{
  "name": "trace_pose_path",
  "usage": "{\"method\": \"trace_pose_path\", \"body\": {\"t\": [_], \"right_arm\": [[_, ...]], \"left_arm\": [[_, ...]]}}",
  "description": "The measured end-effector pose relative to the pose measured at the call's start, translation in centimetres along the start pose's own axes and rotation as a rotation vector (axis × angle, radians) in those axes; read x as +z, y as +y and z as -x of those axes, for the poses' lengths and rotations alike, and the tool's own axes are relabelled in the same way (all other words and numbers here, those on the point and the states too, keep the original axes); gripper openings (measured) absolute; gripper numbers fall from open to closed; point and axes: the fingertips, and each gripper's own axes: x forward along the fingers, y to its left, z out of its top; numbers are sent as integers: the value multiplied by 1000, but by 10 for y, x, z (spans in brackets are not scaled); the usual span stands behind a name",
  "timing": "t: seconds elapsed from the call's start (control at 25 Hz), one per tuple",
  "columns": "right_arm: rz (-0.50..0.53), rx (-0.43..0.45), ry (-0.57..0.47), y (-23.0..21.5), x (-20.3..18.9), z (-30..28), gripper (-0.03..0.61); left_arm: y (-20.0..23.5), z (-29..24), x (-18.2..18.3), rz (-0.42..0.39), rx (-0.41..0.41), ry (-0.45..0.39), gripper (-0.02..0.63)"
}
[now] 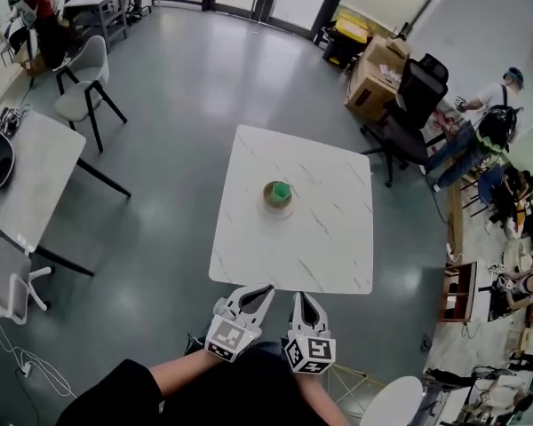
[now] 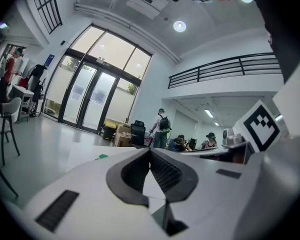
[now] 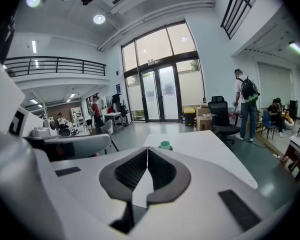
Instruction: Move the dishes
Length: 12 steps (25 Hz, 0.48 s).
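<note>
Left claw [image 1: 266, 288] and right claw [image 1: 302, 296], closed, hang before table [image 1: 330, 238] holding dishes [image 1: 278, 194].

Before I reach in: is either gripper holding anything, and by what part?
Nothing is held. The left gripper and right gripper are both shut and empty; the dishes sit untouched on the white table.

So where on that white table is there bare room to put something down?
Nearly everywhere. Only a small stack of dishes sits near the middle of the white table. The strips between it and all four edges are bare; the near one, by the left tongs and right tongs, looks widest. Crowded: office chair past the far right corner.
</note>
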Motion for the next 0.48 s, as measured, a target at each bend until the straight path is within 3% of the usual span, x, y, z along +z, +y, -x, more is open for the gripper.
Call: {"method": "trace_pose_path", "body": {"t": [0.48], "right_arm": [[30,56,4,-2,20,-63,17]], "left_arm": [[47,-33,13,13,74,-27,17]]}}
